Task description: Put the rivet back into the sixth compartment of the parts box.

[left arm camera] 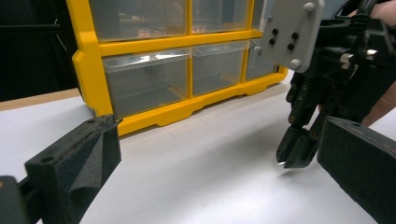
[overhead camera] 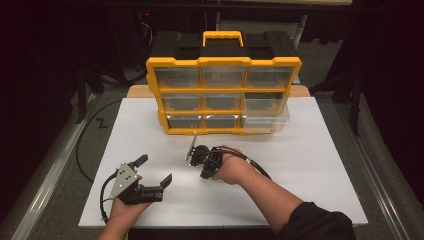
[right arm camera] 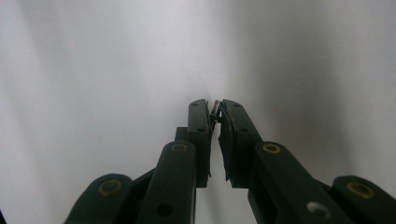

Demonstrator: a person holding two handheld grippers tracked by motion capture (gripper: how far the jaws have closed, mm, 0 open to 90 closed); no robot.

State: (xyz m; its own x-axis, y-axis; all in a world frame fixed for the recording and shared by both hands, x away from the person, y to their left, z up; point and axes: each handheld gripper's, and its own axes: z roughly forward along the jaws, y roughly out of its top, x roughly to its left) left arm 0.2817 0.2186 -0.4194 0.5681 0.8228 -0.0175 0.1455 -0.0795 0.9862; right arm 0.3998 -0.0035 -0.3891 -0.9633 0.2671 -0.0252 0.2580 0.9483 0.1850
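Metal screw [right arm camera: 215,110] pinched in right gripper [right arm camera: 214,108]; left gripper [overhead camera: 156,170] agape.

Lab/test bench: white board [overhead camera: 320,165] on framed table, yellow parts organizer [overhead camera: 223,95], dark surroundings.

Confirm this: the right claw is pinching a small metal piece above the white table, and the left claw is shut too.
Wrong on one point: the left claw is open, jaws wide apart, as the high view shows. The right claw does pinch a small metal piece above the white table.
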